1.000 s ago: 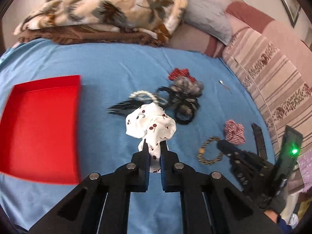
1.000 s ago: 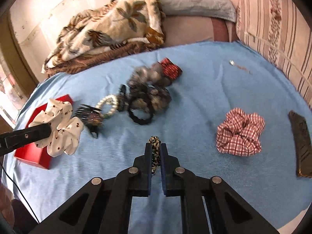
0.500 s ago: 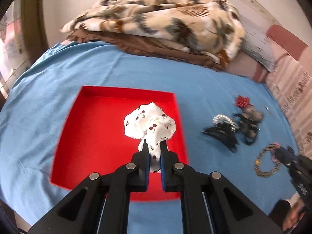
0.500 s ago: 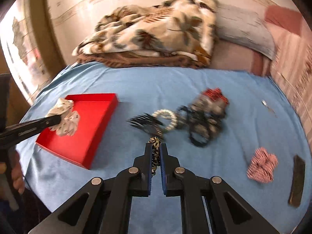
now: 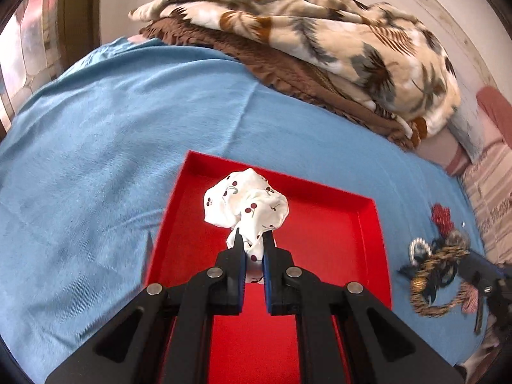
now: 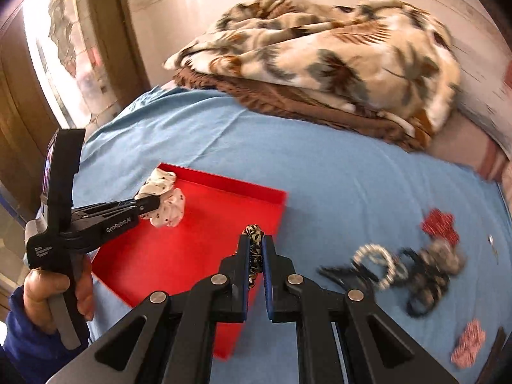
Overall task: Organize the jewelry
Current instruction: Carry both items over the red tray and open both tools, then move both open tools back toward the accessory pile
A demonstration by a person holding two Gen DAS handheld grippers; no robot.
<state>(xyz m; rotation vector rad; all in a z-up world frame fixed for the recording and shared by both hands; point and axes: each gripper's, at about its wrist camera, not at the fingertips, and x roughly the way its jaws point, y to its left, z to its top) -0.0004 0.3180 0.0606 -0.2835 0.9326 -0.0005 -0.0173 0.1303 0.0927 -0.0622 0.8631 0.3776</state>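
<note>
2 claws angle down over the red tray, each clamping jewelry.

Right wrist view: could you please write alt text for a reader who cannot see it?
The right hand-held gripper is shut on a leopard-print band over a red tray's edge. The left hand-held gripper holds a white cherry-print scrunchie above the tray.

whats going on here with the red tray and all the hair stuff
A person is sorting accessories on a bed into a red tray. The left gripper is shut on a white cherry-print scrunchie over the tray. The right gripper is shut on a leopard-print hair tie near the tray's edge. More pieces lie on the blue sheet.
</note>
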